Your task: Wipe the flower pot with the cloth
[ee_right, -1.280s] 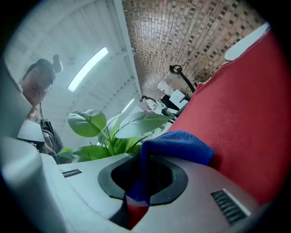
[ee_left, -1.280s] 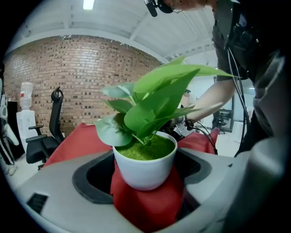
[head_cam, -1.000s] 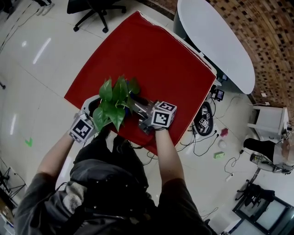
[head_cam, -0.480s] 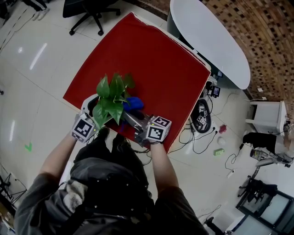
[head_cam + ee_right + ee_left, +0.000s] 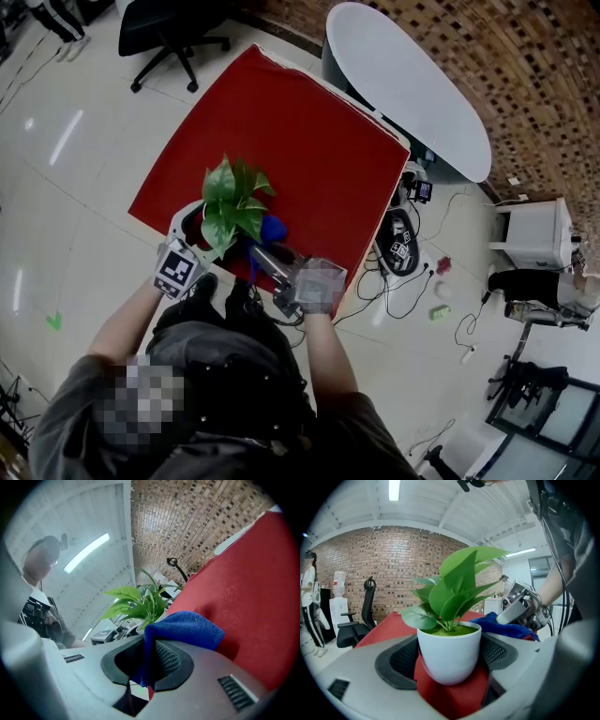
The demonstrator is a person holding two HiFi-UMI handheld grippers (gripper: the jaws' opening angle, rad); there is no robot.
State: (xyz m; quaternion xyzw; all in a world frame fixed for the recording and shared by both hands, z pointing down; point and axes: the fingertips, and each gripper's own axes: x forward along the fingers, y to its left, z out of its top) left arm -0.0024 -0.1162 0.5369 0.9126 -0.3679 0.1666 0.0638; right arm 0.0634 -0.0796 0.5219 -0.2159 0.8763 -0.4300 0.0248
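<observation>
Right gripper [image 5: 265, 255] now drawn back toward person, clenching blue fuzzy cloth [image 5: 185, 627]; white round flower pot [image 5: 449, 648], clamped upright in left gripper [image 5: 449, 665], lies just left of cloth.

In the middle, the left gripper [image 5: 450, 662] hugs a white flower pot [image 5: 449, 649] with green leaves [image 5: 457, 585], and the right gripper [image 5: 519, 610] holds a blue cloth [image 5: 506, 628] just right of it.

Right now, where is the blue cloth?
In the head view the blue cloth is just right of the plant's leaves, clamped in the right gripper, close beside the white flower pot that the left gripper holds.
</observation>
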